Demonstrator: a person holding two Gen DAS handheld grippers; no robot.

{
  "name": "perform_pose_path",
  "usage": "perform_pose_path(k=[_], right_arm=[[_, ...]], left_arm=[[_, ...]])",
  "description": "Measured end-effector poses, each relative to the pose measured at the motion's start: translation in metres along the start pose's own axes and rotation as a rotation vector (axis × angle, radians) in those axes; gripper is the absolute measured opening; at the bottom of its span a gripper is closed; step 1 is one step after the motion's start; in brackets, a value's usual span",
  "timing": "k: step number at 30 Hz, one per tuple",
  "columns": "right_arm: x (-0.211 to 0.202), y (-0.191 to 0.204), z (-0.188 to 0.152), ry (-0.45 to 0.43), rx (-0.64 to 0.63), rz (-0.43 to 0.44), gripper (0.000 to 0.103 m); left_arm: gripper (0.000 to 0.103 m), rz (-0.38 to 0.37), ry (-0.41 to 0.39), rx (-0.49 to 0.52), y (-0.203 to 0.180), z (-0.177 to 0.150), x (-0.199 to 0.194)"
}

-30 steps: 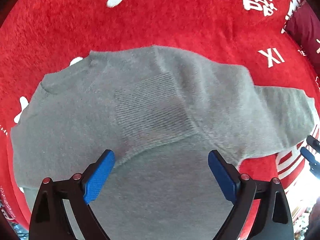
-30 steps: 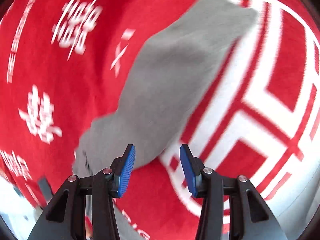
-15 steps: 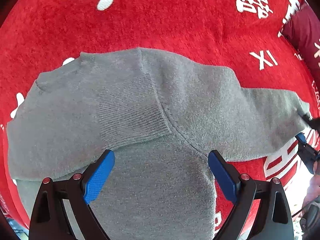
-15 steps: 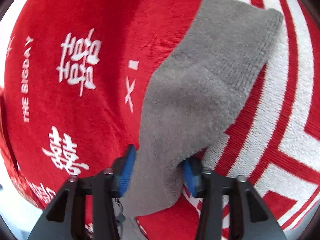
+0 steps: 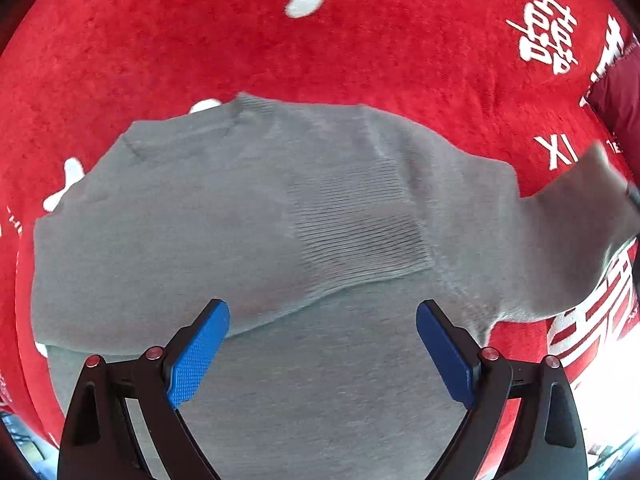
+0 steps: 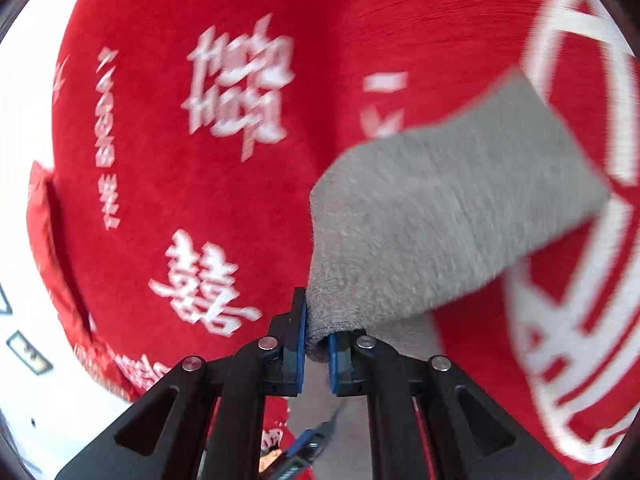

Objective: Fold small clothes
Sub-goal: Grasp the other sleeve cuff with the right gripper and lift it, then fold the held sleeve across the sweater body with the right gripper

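A small grey sweater lies flat on a red blanket. One sleeve is folded across its chest, with the ribbed cuff near the middle. My left gripper hangs open just above the sweater's body with nothing between its blue pads. The other sleeve stretches to the right and its end rises off the blanket. My right gripper is closing its jaws on that grey sleeve, which is pinched between the pads. The cuff end hangs free beyond the grip.
The red blanket carries white characters and lines. A dark red cushion sits at the far right edge. A red cloth edge and a pale surface lie past the blanket on the left.
The right gripper's jaws went from open beside the sleeve to closed on it, and the sleeve end has lifted off the blanket. The left gripper stayed open and shifted slightly over the sweater.
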State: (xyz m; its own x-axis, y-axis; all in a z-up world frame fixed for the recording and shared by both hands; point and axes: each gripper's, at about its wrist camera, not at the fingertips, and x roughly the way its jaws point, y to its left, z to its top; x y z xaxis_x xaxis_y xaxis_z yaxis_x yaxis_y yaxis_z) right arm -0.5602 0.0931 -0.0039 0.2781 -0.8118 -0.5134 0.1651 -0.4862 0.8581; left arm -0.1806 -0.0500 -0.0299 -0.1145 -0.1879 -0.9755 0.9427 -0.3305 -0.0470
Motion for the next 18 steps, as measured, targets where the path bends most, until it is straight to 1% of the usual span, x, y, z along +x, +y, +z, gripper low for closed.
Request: perform_pose_path(k=[6, 10, 15, 18], right_arm=[[0.053, 0.069, -0.035, 0.093, -0.127, 0.075, 0.009], [0.087, 0.106, -0.066, 0.161, -0.219, 0.096, 0.009], [0.132, 0.144, -0.116, 0.268, -0.359, 0.079, 0.009], [0.161, 0.157, -0.151, 0.341, -0.471, 0.023, 0.009]], left_arm=[[0.095, 0.011, -0.009, -0.030, 0.040, -0.004, -0.008], [0.095, 0.023, -0.014, -0.060, 0.072, -0.009, -0.013], [0.095, 0.036, -0.022, -0.098, 0.107, -0.015, -0.018], [0.095, 0.059, -0.038, -0.120, 0.133, -0.020, -0.021]])
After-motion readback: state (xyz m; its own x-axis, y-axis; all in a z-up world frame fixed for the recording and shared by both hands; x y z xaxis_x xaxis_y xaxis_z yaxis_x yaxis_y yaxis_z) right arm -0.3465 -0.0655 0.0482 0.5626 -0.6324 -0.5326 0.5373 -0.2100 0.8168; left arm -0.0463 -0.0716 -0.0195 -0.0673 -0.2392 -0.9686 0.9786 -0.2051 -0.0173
